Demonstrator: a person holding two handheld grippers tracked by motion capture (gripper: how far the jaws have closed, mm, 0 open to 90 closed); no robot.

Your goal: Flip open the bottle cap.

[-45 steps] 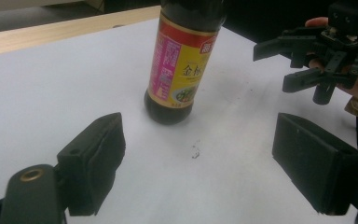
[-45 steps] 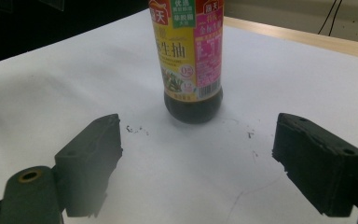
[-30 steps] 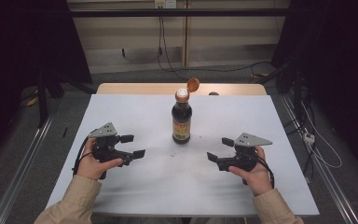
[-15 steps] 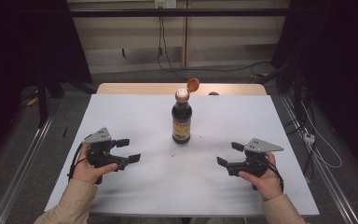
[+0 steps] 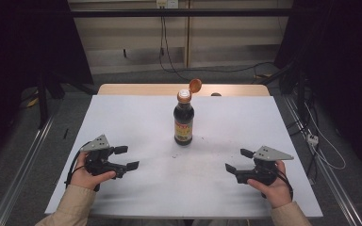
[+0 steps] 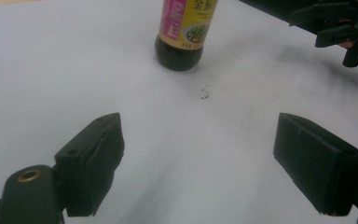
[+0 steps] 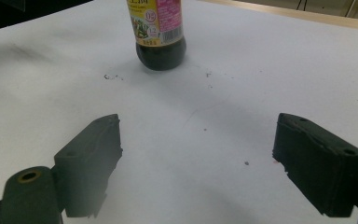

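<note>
A dark sauce bottle point(image 5: 183, 120) with a yellow and pink label stands upright in the middle of the white table point(image 5: 136, 117); its orange flip cap point(image 5: 195, 85) is hinged open. My left gripper point(image 5: 126, 158) rests low at the front left, jaws open and empty, well short of the bottle point(image 6: 182, 32). My right gripper point(image 5: 238, 160) sits at the front right, also open with nothing between its jaws, pointing toward the bottle point(image 7: 160, 32). The right gripper point(image 6: 335, 25) also appears far off in the left gripper view.
The table's white sheet carries a few small dark specks point(image 5: 175, 155) in front of the bottle. Metal rails point(image 5: 23, 155) run along both sides of the table, and cables point(image 5: 320, 155) lie on the floor to the right.
Both hands have drawn back toward the table's front edge and outward, away from the bottle. The jaws keep the same spread. The bottle has not moved.
</note>
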